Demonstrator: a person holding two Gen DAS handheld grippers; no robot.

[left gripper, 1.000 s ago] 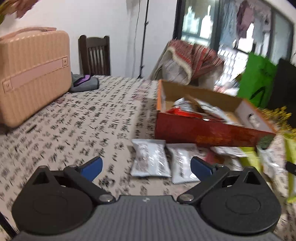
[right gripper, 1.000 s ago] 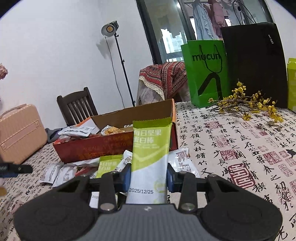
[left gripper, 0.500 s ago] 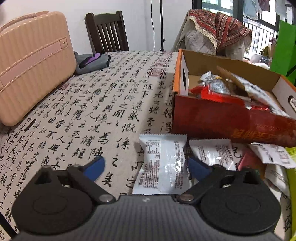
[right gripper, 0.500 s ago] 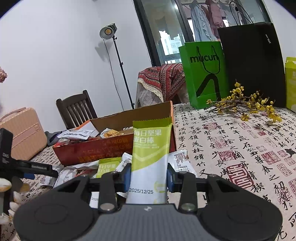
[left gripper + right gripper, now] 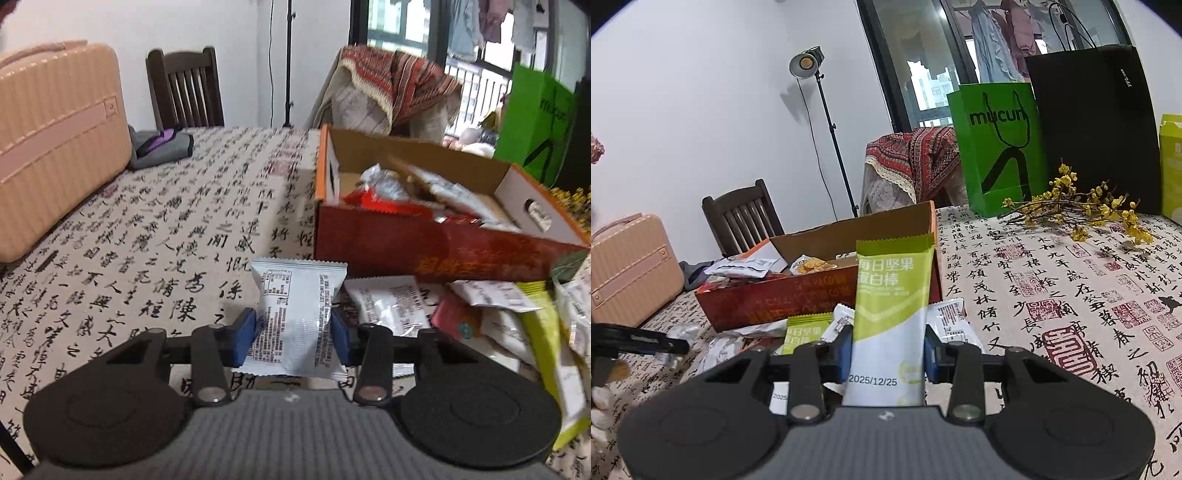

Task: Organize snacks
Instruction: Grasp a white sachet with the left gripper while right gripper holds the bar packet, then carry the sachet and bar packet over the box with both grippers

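Observation:
My left gripper [image 5: 294, 339] is shut on a white snack packet [image 5: 297, 317] and holds it just in front of the red cardboard box [image 5: 424, 251], which holds several snacks. My right gripper [image 5: 888, 354] is shut on a green and white protein bar [image 5: 892, 317], held upright before the same red box [image 5: 798, 295]. More loose packets [image 5: 391, 302] lie on the tablecloth beside the box, including another green bar [image 5: 805, 332]. The left gripper also shows at the left edge of the right wrist view [image 5: 646, 345].
A pink suitcase [image 5: 51, 140] stands on the table's left. A grey pouch [image 5: 162, 146] lies behind it. A green bag [image 5: 997, 147], black bag [image 5: 1093, 129] and yellow flower branch [image 5: 1082, 210] sit at the back right. A wooden chair [image 5: 184, 88] stands behind the table.
My left gripper was open over the white packet; it has closed on it and lifted it. My right gripper has kept its hold on the green bar, barely moving.

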